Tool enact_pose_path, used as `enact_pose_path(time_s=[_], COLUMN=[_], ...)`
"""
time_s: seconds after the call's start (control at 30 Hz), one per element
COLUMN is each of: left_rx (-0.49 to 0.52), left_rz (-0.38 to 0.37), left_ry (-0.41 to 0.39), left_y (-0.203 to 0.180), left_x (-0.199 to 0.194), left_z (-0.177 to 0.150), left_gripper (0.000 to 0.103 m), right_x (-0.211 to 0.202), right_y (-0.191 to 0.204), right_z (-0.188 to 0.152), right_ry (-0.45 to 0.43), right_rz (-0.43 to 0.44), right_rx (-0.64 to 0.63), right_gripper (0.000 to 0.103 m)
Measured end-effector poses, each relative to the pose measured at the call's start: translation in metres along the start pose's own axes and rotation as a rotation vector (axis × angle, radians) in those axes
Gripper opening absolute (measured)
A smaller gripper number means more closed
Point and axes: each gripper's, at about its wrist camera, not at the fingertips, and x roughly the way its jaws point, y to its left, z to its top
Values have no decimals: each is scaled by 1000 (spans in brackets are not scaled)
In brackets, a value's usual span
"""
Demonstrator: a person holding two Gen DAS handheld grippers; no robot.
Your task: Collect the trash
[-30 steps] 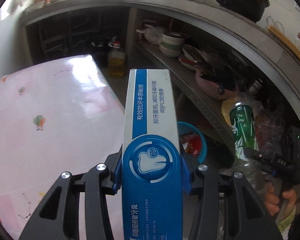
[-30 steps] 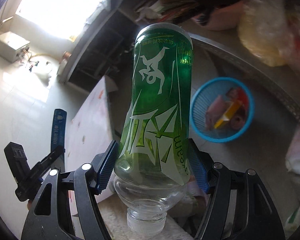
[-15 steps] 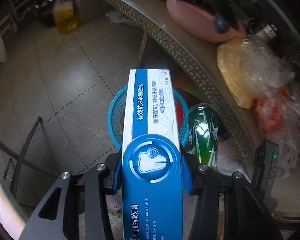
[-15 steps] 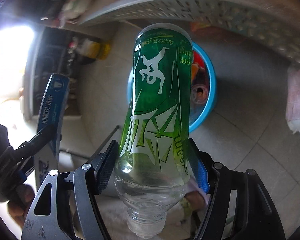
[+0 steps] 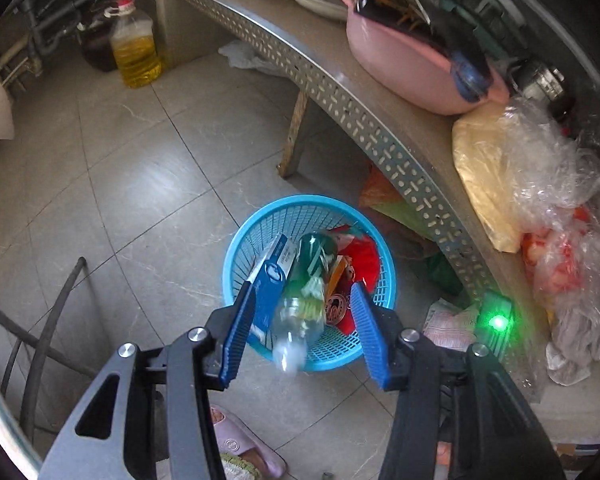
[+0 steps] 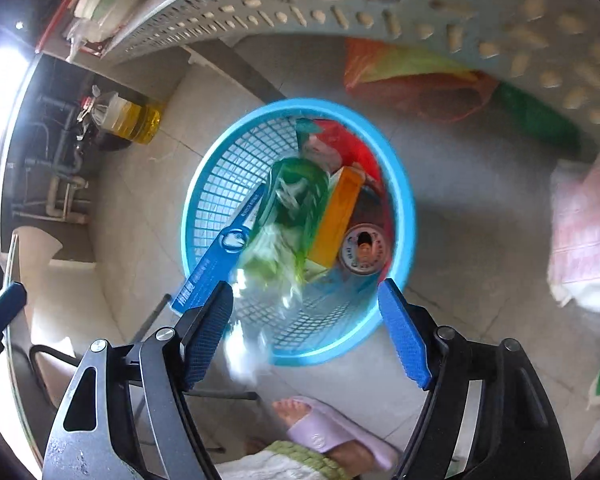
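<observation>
Left tool (image 5: 302, 330) spread wide, nothing between its blue pads (image 5: 238, 336), hovering over the blue basket (image 5: 236, 252) on the tiled floor (image 5: 140, 168). Right tool (image 6: 306, 334) likewise released, jaws apart, poised above the same basket (image 6: 404, 208). Green bottle (image 5: 306, 280) blurred, base down in the basket, clear neck end poking past the near rim (same in the right view (image 6: 288, 216)). Blue toothpaste box (image 5: 270, 280) leaning against the basket's left wall, just beside the bottle, its near end sticking over the rim (image 6: 216, 256). Orange box (image 6: 338, 220) and round tin lid (image 6: 360, 250) lying in the basket to the right of the bottle. Perforated metal shelf (image 5: 364, 128) curving overhead; jug of yellow oil (image 5: 134, 46) well apart by the wall. Slippered foot (image 6: 320, 424) just below the basket.
</observation>
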Motion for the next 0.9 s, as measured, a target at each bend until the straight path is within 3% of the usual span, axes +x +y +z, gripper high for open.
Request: enact_pose_path(time_s=[0.13, 0.27, 0.37, 0.43, 0.6, 0.73, 0.8, 0.9], left_rx=[3, 33, 46, 55, 33, -47, -110, -221], left_rz=[-1, 6, -9, 0, 80, 168, 201, 298], left_ry=[-62, -160, -224, -280, -416, -487, -516, -554], left_y=[3, 5, 10, 17, 28, 38, 46, 58], left_x=[-41, -98, -144, -177, -244, -282, -298, -316], left_z=[-14, -44, -78, -108, -180, -231, -254, -286], left_gripper=[48, 58, 68, 75, 96, 97, 97, 97], right_x=[-29, -69, -109, -142, -204, -229, -236, -243], right_y=[4, 14, 31, 48, 87, 115, 128, 144], right_z=[-17, -39, -64, -87, -144, -180, -199, -229], right_ry=[-70, -134, -200, -268, -429, -505, -540, -538], right_rz=[-25, -37, -18, 6, 48, 91, 68, 108], right_rx=[-56, -179, -305, -419, -680, -804, -866, -958], right_gripper=[72, 74, 81, 92, 95, 95, 95, 95])
